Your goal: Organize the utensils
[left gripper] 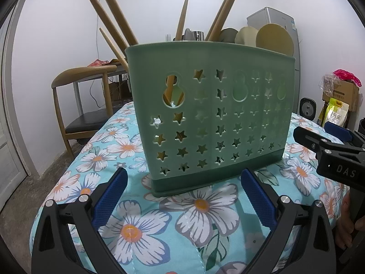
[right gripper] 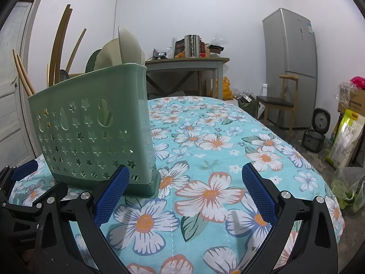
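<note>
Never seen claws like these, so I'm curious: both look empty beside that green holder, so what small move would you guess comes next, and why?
Probably drawing both back a little. The left claw and right claw are open and empty, every wooden utensil and spoon already stands in the green star-punched plastic holder, and none shows on the floral tablecloth.

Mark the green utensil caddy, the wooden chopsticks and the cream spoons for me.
green utensil caddy (left gripper: 205, 118): left wrist view, its star-cut front wall.
wooden chopsticks (left gripper: 114, 11): left wrist view, a shaft above the rim.
cream spoons (right gripper: 127, 50): right wrist view, a bowl sticking up.
</note>
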